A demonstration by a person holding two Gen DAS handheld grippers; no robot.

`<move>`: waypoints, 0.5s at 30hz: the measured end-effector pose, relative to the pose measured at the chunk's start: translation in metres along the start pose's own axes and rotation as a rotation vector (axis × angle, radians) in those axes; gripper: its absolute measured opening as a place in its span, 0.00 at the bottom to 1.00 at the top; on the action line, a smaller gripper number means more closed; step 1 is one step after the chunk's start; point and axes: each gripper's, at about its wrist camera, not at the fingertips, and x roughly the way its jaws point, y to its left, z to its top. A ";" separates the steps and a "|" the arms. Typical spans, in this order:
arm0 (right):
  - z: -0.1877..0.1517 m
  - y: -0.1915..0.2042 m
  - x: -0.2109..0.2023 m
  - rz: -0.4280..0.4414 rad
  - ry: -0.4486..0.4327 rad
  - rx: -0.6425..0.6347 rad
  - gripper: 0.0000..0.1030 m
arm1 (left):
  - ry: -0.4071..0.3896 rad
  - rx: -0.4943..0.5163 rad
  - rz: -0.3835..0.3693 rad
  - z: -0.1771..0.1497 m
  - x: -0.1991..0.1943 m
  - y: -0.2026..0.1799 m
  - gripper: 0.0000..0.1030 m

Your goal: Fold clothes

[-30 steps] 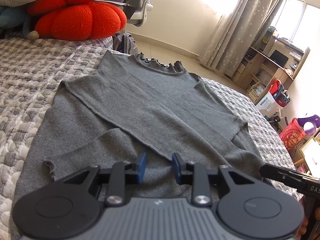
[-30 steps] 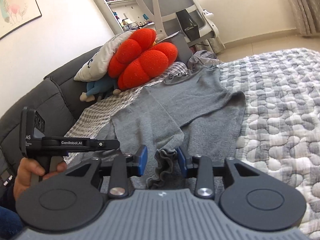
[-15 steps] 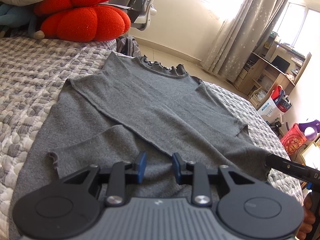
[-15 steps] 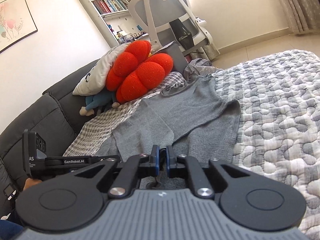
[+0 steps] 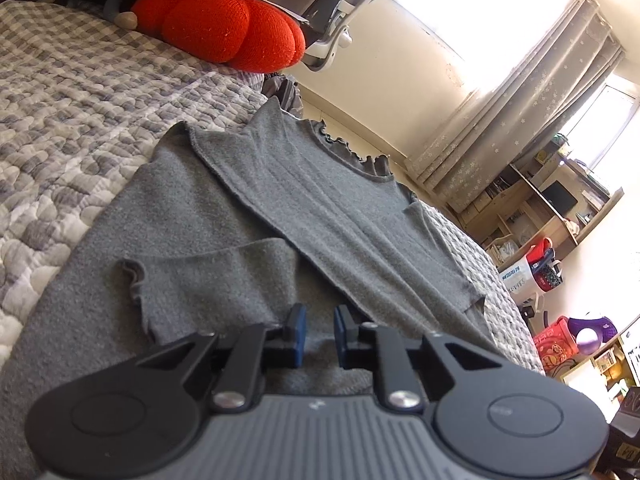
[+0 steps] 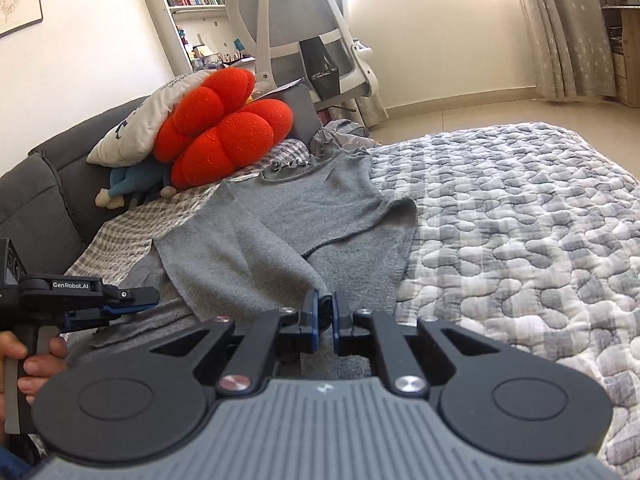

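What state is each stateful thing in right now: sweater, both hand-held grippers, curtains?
Grey sweater: flat on the bed quilt, both sleeves folded across the body.
Left hand-held gripper: jaws just been closing, a gap remains, pads low at the hem, grip not confirmed.
Right hand-held gripper: shut on the sweater's hem fabric.
Curtains: drawn aside, window bright.

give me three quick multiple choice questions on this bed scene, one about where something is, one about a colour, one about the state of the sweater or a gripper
1. Where does the red cushion sit?
A. past the sweater's collar
B. on the floor
C. on the chair
2. What colour is the sweater?
A. blue
B. grey
C. white
3. How does the right gripper stand?
A. wide open, clear of the cloth
B. nearly shut on the sweater's near edge
C. out of view

Answers: 1 A, it lies at the head of the bed beyond the frilled collar. 2 B, grey knit throughout. 3 B, its jaws nearly meet, with grey fabric between them.
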 end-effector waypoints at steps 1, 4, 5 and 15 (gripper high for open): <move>0.000 0.000 0.001 -0.009 0.009 -0.004 0.13 | -0.002 -0.002 -0.001 0.000 0.000 0.001 0.16; 0.000 0.003 -0.002 -0.053 0.005 -0.026 0.20 | -0.004 -0.023 -0.010 0.000 -0.002 0.006 0.16; 0.000 0.005 -0.003 -0.064 0.003 -0.036 0.23 | -0.005 -0.036 -0.011 0.000 -0.003 0.008 0.15; 0.001 0.049 -0.007 -0.065 -0.019 -0.264 0.46 | 0.012 -0.122 -0.023 0.000 -0.021 0.018 0.18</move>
